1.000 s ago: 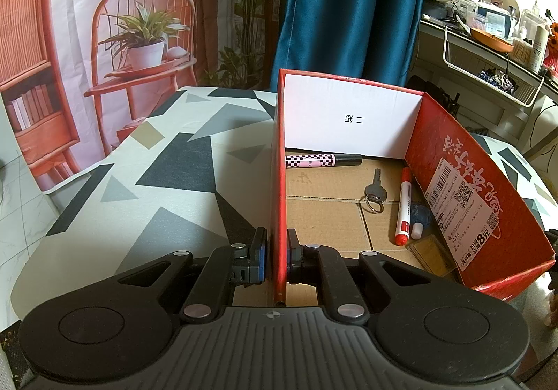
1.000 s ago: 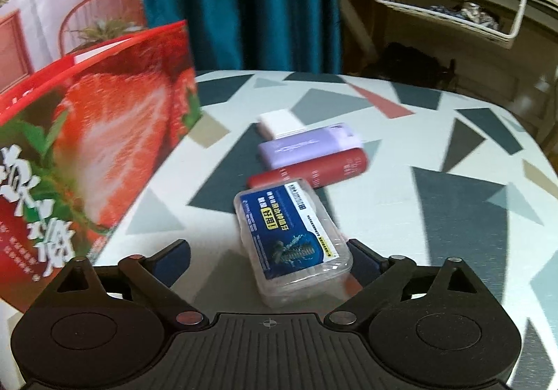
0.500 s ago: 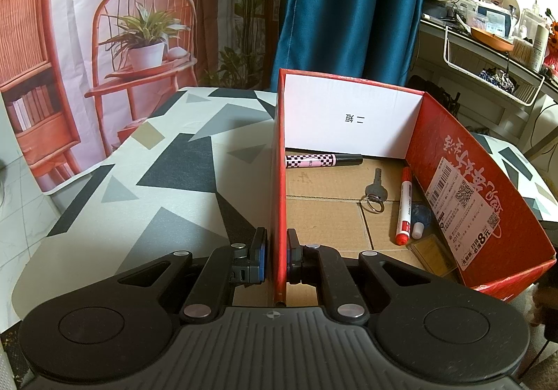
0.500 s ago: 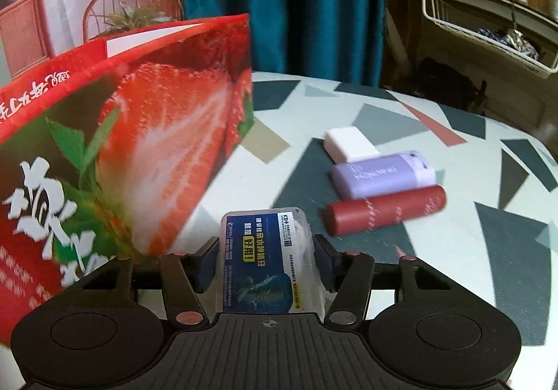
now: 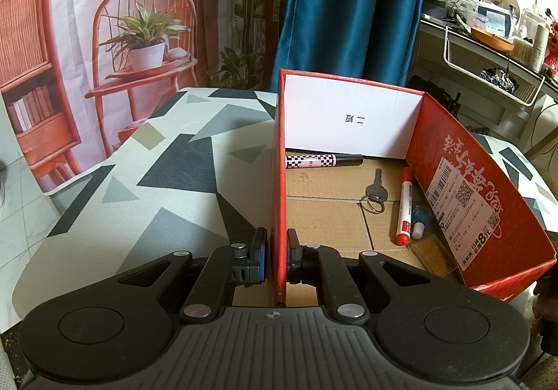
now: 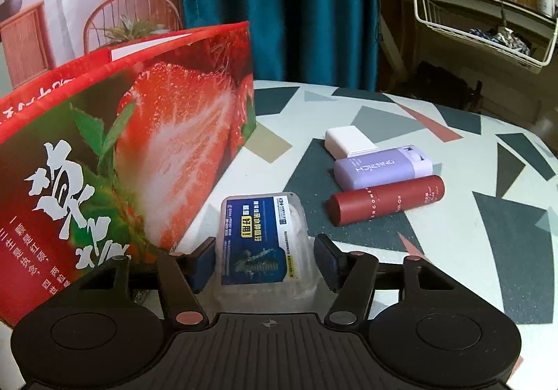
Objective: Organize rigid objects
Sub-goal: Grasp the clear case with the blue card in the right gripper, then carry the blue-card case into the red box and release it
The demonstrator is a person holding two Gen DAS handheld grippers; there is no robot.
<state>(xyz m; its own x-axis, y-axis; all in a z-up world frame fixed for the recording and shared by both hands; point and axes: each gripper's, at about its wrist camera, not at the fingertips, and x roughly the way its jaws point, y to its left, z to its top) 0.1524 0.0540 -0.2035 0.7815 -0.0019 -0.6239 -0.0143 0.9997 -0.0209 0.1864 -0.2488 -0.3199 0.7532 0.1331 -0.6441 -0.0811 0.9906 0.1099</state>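
Note:
My left gripper (image 5: 277, 243) is shut on the left wall of the red cardboard box (image 5: 279, 153). Inside the box lie a checkered pen (image 5: 322, 160), a key on a ring (image 5: 376, 193), a red marker (image 5: 404, 212) and a small amber case (image 5: 432, 252). In the right wrist view my right gripper (image 6: 263, 259) is shut on a clear plastic case with a blue label (image 6: 259, 240), lifted beside the box's strawberry-printed outer wall (image 6: 139, 153).
On the patterned table (image 6: 453, 233) lie a white eraser (image 6: 348, 140), a purple case (image 6: 382, 168) and a dark red tube (image 6: 387, 200). A blue curtain and a cluttered shelf with a wire basket stand behind.
My right gripper closed on the clear case, lifted it off the table and carried it left toward the box. The left gripper has kept its hold on the box wall.

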